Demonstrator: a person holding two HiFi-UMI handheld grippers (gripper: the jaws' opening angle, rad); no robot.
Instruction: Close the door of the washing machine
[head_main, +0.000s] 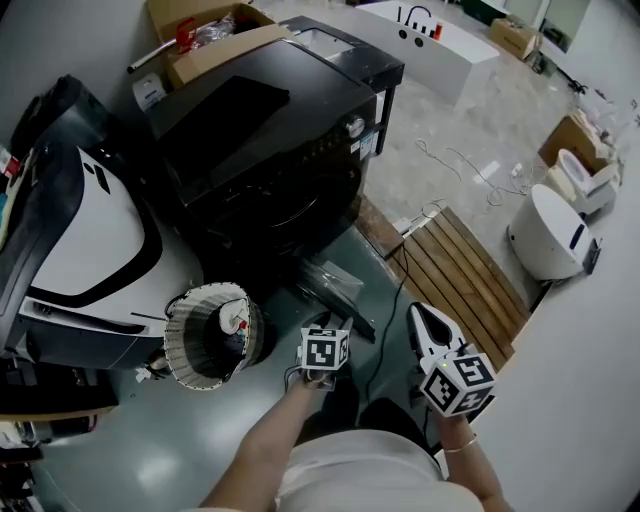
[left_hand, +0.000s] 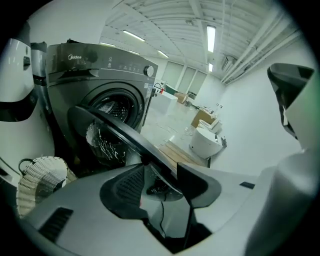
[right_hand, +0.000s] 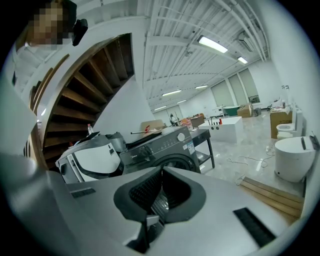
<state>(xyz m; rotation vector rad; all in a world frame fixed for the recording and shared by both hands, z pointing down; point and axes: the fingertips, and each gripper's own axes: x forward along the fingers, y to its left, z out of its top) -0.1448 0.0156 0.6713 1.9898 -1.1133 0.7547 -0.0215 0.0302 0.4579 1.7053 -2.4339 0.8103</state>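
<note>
Washing machine (head_main: 270, 140): black front-loader, parked against the wall, drum mouth facing the operator. Task not done yet.

Door (left_hand: 115, 127): swung well out from the drum opening toward the operator, so its free edge sits nearest and is the obvious place to push from.

Wooden decking (head_main: 460, 265): flat on the floor to the right of the machine, apparently outside the door's swing.

Wicker basket (head_main: 172, 340): on the floor just left of the open door, on the outside of the swing, so probably no obstruction on the way shut. Clearance can't be confirmed.

Left gripper (left_hand: 161, 172): brought up to the door's free edge, tongs spread, with the dark rim running between them. No clamping is seen. Judged to be straddling the rim so the door can be steered round on its hinge rather than pinched.

Right gripper (right_hand: 161, 172): held back on the right, level, aimed at the machine front. Tongs are pressed together at the tips with nothing between them. Judged idle and kept out of the door's path.

Risk: the rim could slide out of the spread tongs mid-swing, and the latch may need a firm final push.
</note>
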